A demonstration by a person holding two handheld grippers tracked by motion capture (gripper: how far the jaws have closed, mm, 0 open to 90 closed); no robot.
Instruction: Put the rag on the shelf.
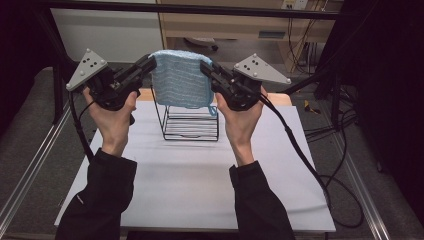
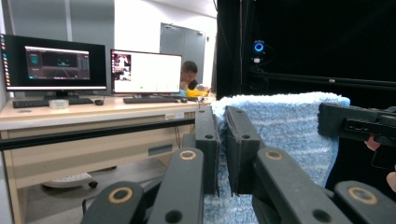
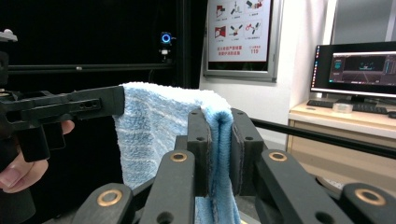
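Your left tool [image 1: 148, 64] and right tool [image 1: 205, 67] each clenched on top corner of folded light-blue terry towel [image 1: 180, 80]. Towel hangs stretched between tools, long axis side to side, directly above black wire rack [image 1: 191, 122] on white surface [image 1: 200, 190]. Both hands equally near rack.

I hold both forearms up from the bottom edge of the high view, dark sleeves to the wrists, palms turned inward; my left hand [image 1: 114, 116] wraps the left gripper [image 1: 148, 63], its jaws aimed inward and clamped tight; my right hand [image 1: 241, 120] grips the right gripper [image 1: 205, 66] the same way, jaws pinched close together; the two grippers sit level with each other, raised, tips facing.
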